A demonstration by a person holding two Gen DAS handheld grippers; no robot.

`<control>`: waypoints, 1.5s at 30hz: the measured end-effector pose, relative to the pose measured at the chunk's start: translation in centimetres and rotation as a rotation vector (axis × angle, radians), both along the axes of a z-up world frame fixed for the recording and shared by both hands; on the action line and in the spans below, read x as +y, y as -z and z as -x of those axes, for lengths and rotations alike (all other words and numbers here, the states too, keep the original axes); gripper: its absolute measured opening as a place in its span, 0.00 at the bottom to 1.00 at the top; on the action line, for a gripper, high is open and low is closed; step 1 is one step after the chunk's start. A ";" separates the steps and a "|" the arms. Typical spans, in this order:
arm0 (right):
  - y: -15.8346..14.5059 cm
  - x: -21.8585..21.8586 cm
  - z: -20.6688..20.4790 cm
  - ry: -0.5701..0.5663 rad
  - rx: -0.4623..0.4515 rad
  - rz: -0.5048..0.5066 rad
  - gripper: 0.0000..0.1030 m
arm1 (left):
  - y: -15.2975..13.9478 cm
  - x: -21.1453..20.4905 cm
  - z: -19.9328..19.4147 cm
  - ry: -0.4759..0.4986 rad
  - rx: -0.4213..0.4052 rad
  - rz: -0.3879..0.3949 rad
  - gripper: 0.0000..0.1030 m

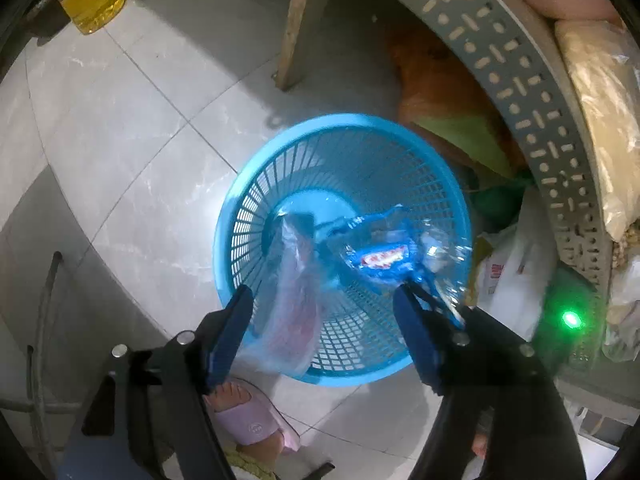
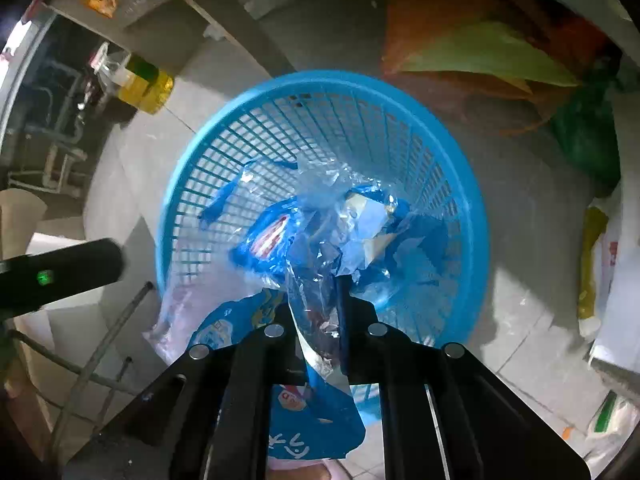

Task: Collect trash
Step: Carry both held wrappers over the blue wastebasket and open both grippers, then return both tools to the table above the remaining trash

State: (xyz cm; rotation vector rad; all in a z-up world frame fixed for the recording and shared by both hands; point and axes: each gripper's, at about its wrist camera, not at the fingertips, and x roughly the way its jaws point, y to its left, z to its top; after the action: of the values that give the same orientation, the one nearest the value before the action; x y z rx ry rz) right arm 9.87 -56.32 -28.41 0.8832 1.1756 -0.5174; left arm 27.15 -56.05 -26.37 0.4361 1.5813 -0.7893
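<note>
The left gripper (image 1: 324,312) was seen spread wide over the blue basket (image 1: 240,216), a pale bag (image 1: 296,308) loose between its jaws. The right gripper (image 2: 316,316) was clamped on crumpled wrappers (image 2: 316,240) above the basket; release was judged outstanding.

tiled floor (image 1: 132,152), blue basket (image 1: 256,184), oil bottle (image 1: 94,0)
</note>
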 end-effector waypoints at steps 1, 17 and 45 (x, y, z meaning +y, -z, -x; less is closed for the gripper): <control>0.2 0.0 -0.2 -0.011 0.009 0.004 0.12 | -0.4 0.2 0.0 -0.006 -0.003 0.005 0.68; 1.1 1.4 -3.2 -0.142 0.039 0.092 0.65 | -25.1 19.0 2.7 -0.004 -0.135 0.451 0.77; -13.5 5.2 -1.5 -0.090 -0.236 0.313 0.74 | -29.3 55.0 11.4 -0.544 -0.484 0.647 0.82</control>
State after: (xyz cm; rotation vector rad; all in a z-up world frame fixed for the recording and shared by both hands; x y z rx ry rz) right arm 11.34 -51.08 -14.91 0.6008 0.8850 -0.4929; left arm 15.77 -1.06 2.91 -0.2595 0.8565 -0.6563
